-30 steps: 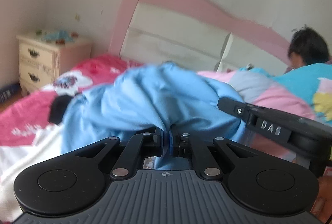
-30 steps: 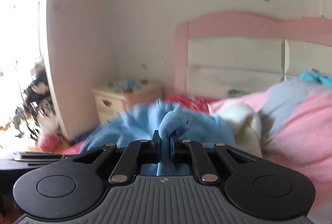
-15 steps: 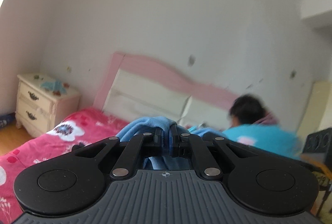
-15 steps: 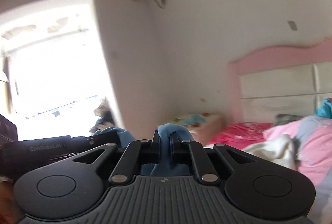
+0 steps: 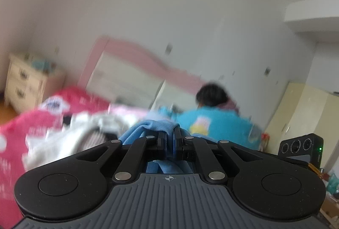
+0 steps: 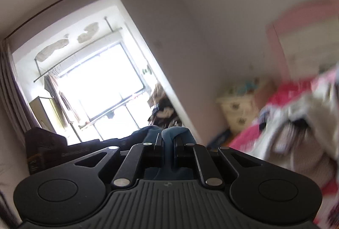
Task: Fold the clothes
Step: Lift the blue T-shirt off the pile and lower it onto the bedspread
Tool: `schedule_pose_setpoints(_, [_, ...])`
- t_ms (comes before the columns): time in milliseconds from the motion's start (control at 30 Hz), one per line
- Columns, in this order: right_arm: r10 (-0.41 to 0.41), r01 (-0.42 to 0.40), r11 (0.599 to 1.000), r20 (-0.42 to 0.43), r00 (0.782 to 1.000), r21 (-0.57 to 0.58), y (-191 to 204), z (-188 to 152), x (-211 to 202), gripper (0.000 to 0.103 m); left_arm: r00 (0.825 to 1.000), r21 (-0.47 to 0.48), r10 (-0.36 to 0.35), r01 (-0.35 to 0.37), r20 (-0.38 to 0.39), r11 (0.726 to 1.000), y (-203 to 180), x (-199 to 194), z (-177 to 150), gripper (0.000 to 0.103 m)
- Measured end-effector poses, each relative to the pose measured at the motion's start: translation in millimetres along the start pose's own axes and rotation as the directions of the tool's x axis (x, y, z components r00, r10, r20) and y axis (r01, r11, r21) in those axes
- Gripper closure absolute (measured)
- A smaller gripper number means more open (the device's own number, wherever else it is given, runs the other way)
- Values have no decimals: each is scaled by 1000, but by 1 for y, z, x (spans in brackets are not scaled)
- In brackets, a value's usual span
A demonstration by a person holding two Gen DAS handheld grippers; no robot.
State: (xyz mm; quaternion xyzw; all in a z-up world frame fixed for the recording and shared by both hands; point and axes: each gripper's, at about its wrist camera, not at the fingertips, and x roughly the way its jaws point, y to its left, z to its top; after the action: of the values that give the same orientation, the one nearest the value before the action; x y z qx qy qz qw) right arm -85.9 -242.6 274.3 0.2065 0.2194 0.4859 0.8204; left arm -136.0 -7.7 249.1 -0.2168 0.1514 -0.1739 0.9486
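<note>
A bedroom blurred by motion: the bed with the curved pink and cream padded headboard (image 5: pixel 135 72) anchors the left wrist view, its red floral bedspread (image 5: pixel 25 129) running from the headboard toward the camera, with a heap of white and striped laundry (image 5: pixel 89 129) lying on the spread just in front of the headboard; in the right wrist view the same headboard (image 6: pixel 296 42) sits at the right edge, and a bright sunlit balcony window (image 6: pixel 99 89) fills the wall well to its left; a person in a turquoise top with a printed back (image 5: pixel 214 125) sits at the headboard's right end, back to the camera; a cream two-drawer wooden nightstand (image 5: pixel 23 82) stands just left of the headboard; nearest the lens, well in front of the headboard, the black left gripper (image 5: pixel 169 140) has its jaws closed tight on a bunched fold of the light blue cotton garment (image 5: pixel 156 126), which spills over and under the fingertips; the black right gripper (image 6: pixel 168 143) likewise pinches a fold of the same blue garment (image 6: pixel 171 133), its jaws nearly together on the cloth, which reads darker against the window glare
</note>
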Motion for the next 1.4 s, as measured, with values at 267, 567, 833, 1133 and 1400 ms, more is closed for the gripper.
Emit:
schedule_pose_setpoints(267, [-301, 366, 905, -280, 911, 218, -169, -156, 100, 88, 921, -86, 179, -221, -345, 972, 129, 106, -125, 98])
schedule_pose_setpoints(567, [-609, 624, 781, -212, 764, 3, -207, -203, 99, 55, 898, -282, 300, -393, -323, 875, 255, 114, -206, 67])
schedule_pose_setpoints(833, [-427, 247, 876, -427, 797, -414, -125, -257, 145, 27, 826, -50, 292, -359, -482, 932, 259, 101, -246, 49])
schedule_pose_setpoints(1133, [-476, 429, 876, -548, 688, -222, -168, -269, 151, 96, 798, 41, 314, -342, -514, 939, 256, 95, -270, 90])
schedule_pose_setpoints(1400, [-800, 716, 599, -220, 559, -360, -186, -201, 103, 83, 799, -20, 381, -439, -464, 898, 271, 80, -260, 99])
